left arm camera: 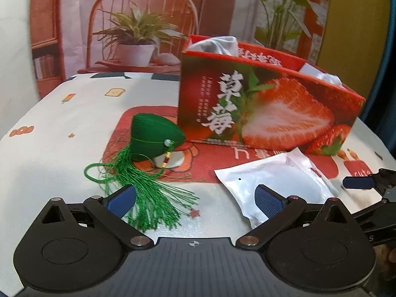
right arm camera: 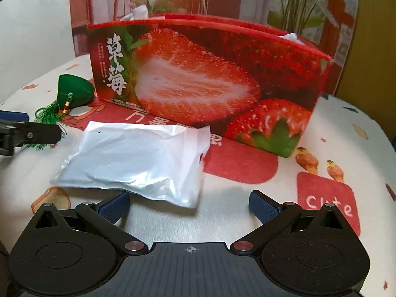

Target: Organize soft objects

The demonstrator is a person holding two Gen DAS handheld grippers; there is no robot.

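while both tools gape empty | white pouch (right arm camera: 131,163) fronts strawberry box (right arm camera: 210,86) | green sachet (left arm camera: 153,136) left

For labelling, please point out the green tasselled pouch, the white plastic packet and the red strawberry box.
green tasselled pouch (left arm camera: 153,133): left wrist view, cloth body
white plastic packet (right arm camera: 133,163): right wrist view, middle
red strawberry box (right arm camera: 198,84): right wrist view, front face

You're in a staged home-like corner: the surface (left arm camera: 61,123) wears a cartoon-print cloth, and behind the strawberry box (left arm camera: 259,109) hangs a printed backdrop (left arm camera: 148,24) of a rattan chair, potted plants and a bookshelf.
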